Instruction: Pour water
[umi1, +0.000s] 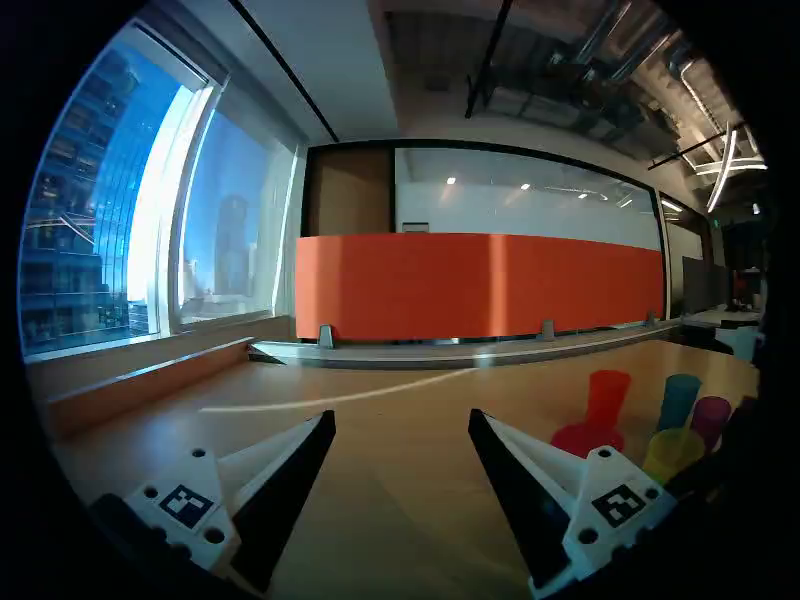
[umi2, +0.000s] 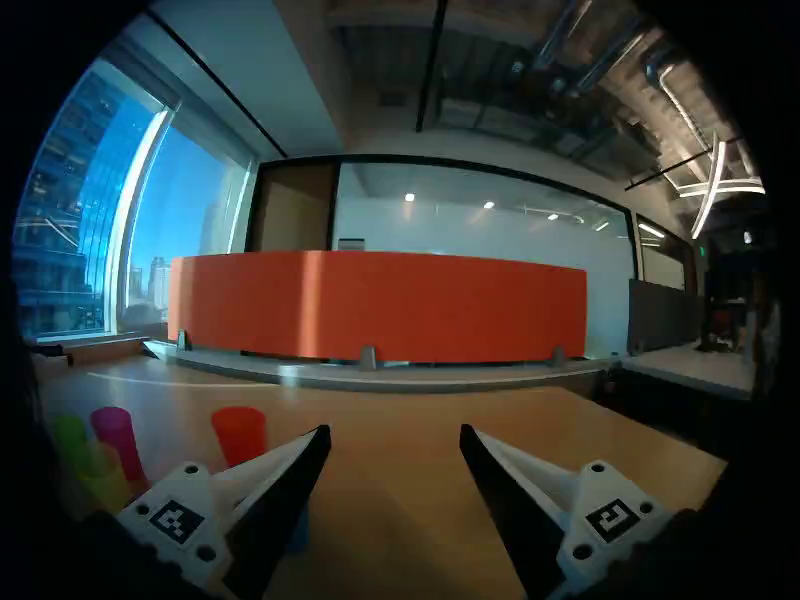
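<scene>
left gripper view: left tool stands wide open with nothing between its fingers, above the wooden surface. four cups are grouped at 4 o'clock: red cup, teal cup, purple cup, yellow cup. right gripper view: right tool is likewise spread wide and empty, with the cup group at 8 o'clock near its left finger. judgement: the cups appear to be thin translucent plastic, so light, smooth and liable to flex or tip under a hard squeeze. take hold mid-wall, below the rim, with modest pressure. water content cannot be determined.
</scene>
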